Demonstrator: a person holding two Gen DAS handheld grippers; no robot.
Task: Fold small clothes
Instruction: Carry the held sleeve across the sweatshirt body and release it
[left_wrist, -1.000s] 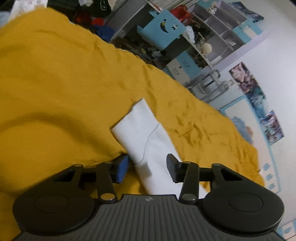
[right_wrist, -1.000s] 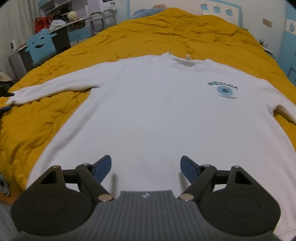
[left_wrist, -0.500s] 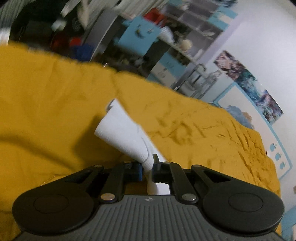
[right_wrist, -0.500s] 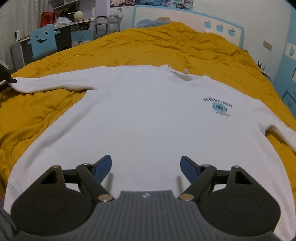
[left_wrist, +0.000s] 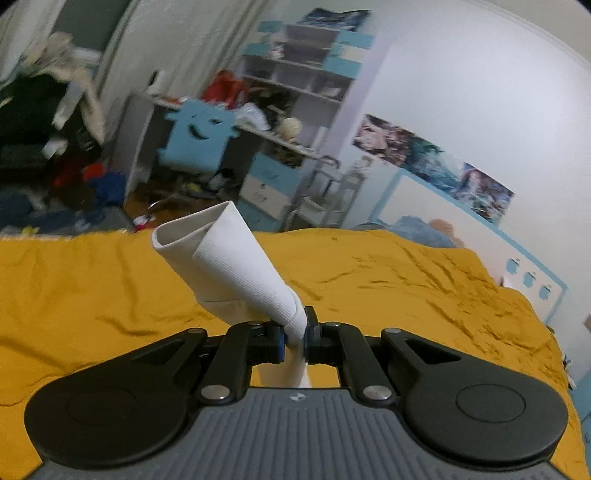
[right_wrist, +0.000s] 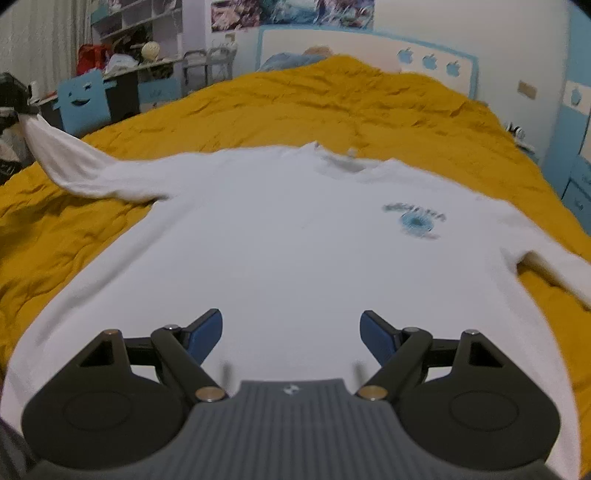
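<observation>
A white long-sleeved sweatshirt (right_wrist: 295, 236) with a small blue chest print (right_wrist: 415, 219) lies spread face up on a mustard-yellow bedspread (right_wrist: 332, 107). My left gripper (left_wrist: 294, 338) is shut on the sleeve cuff (left_wrist: 229, 258), which stands up off the bed in a loose cone. In the right wrist view that sleeve (right_wrist: 55, 155) rises from the bed toward the far left edge. My right gripper (right_wrist: 291, 328) hovers open over the sweatshirt's lower body, with nothing between its fingers. The other sleeve (right_wrist: 554, 266) lies flat at the right.
A cluttered desk with a blue smiling chair back (left_wrist: 199, 136) and shelves (left_wrist: 303, 74) stands beyond the bed's left side. A blue-trimmed headboard (right_wrist: 369, 48) and posters (left_wrist: 424, 155) line the far wall. A blue cabinet (right_wrist: 576, 122) stands at the right.
My left gripper closed on the sleeve cuff, then lifted it off the bedspread while rolling level. The right gripper drifted slightly over the sweatshirt and stayed open.
</observation>
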